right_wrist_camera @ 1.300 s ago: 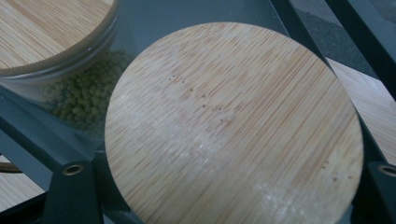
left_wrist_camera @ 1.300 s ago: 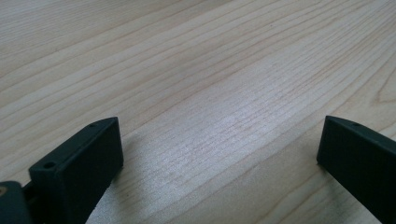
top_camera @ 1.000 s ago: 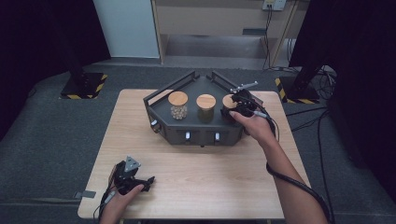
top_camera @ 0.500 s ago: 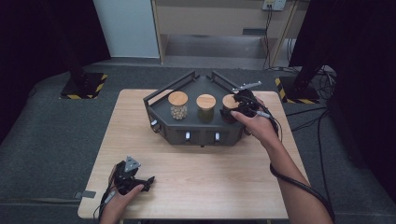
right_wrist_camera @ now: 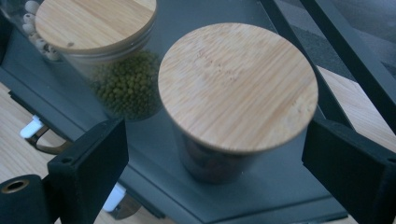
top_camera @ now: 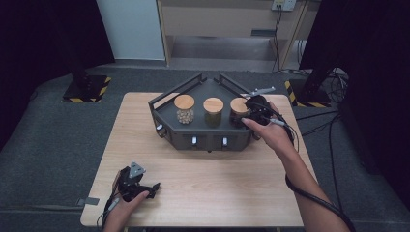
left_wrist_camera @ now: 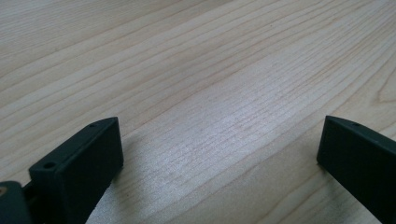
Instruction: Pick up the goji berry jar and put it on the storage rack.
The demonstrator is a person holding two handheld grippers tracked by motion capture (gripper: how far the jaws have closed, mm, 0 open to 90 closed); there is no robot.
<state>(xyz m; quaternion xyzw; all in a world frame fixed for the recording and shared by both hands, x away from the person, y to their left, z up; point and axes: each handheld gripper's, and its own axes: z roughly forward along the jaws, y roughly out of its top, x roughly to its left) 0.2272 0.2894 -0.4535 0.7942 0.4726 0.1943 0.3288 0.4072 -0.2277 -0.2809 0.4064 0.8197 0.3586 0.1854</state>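
At the near left corner of the pale wooden table, the left gripper rests in the person's hand, close to the front edge and to the left edge. Its black jaws stand wide apart over bare wood grain with nothing between them, and open tabletop stretches from there to the right.

Farther back, at the middle of the table, sits one dark grey metal tray with raised rails, its front face well clear of the table's near edge. Three glass jars with round bamboo lids stand in a row in it: the left jar of pale beads, the middle jar of green beans and the right dark-filled jar, each just beside the next.

The right gripper hovers at the tray's right end. Its jaws have just been opening and now stand apart on either side of the right jar's lid, not pressing it.
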